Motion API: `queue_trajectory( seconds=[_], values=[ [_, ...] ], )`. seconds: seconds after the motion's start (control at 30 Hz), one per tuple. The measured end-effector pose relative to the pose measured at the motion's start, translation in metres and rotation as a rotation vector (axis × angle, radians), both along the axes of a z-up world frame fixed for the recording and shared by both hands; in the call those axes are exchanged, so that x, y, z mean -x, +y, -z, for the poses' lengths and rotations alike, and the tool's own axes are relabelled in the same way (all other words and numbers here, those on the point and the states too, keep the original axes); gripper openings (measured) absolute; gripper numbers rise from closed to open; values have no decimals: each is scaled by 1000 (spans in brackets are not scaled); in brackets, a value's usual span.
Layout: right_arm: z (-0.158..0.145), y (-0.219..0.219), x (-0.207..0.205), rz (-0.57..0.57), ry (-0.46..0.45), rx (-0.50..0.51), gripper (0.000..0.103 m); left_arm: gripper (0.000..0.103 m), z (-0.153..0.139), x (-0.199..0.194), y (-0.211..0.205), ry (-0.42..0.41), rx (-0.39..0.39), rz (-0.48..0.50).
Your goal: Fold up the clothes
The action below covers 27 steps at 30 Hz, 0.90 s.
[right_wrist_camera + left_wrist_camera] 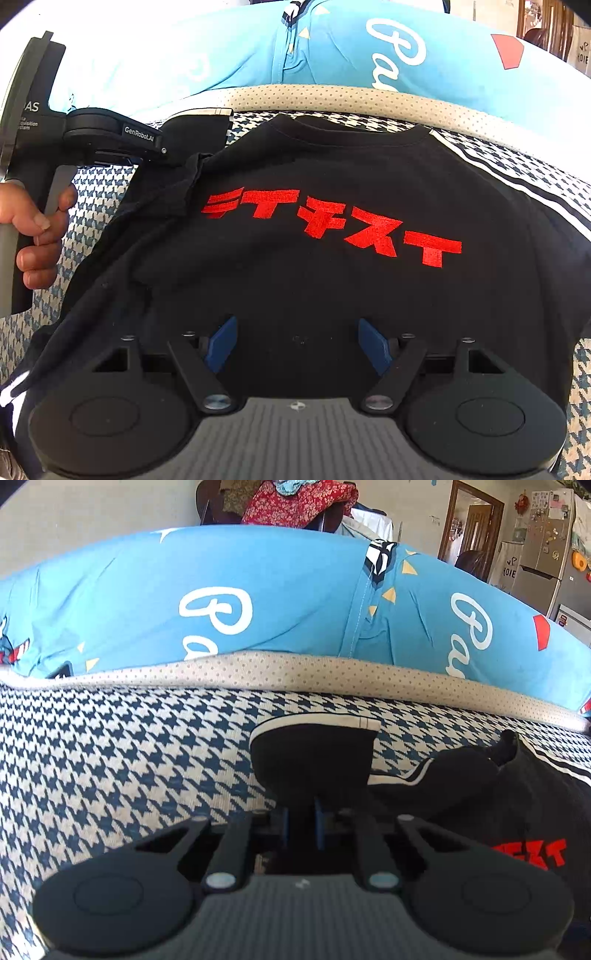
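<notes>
Left hand-held gripper clamps the black T-shirt's sleeve for folding inward, while the right hand-held gripper hovers released.

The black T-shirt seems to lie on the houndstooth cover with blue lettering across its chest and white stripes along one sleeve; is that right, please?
Not quite: the lettering on the black T-shirt is red, not blue, as the right wrist view shows. The rest holds: it lies on the houndstooth cover, with white stripes along one sleeve.
</notes>
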State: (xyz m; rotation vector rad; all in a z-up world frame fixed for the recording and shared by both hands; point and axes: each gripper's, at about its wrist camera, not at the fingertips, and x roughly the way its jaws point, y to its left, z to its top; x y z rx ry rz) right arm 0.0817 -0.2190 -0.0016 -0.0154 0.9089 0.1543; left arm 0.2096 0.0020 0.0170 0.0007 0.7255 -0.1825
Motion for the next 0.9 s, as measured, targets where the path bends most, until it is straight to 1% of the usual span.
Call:
queue_trajectory(
  seconds=[0.1, 0.17, 0.3, 0.4, 0.43, 0.5, 0.53, 0.63, 0.67, 0.77, 0.83, 0.9],
  values=[
    [0, -1, 0, 5, 0, -6, 72, 11, -15, 6, -7, -127, -96, -21],
    [-1, -3, -1, 12, -1, -16, 72, 11, -21, 9, -11, -192, -139, -33],
    [0, -4, -2, 20, -3, -24, 72, 11, -11, 5, -23, -213, -238, -25],
    [0, -2, -2, 16, -4, -18, 73, 13, 0, -4, -25, -155, -271, -36],
    [0, -2, -2, 14, -4, -17, 74, 15, 4, -8, -24, -124, -270, -49],
    [0, -1, -1, 10, -4, -17, 75, 18, 12, -17, -14, -58, -222, -88],
    [0, -1, -1, 8, -4, -16, 75, 20, 14, -20, -9, -40, -200, -101],
    [-1, -1, 0, 2, -4, -10, 76, 37, 11, -20, -2, -62, -196, -146],
    [-1, -1, 1, 0, -4, -9, 76, 40, 10, -21, 2, -62, -168, -157],
    [-1, -1, 0, -3, -4, -5, 77, 44, 6, -27, 16, -24, -60, -179],
    [-1, 0, -1, -4, -4, -3, 78, 50, 3, -27, 23, -24, -34, -209],
    [-1, 0, -1, -4, -4, -3, 78, 52, -1, -27, 26, -34, -31, -221]
  ],
)
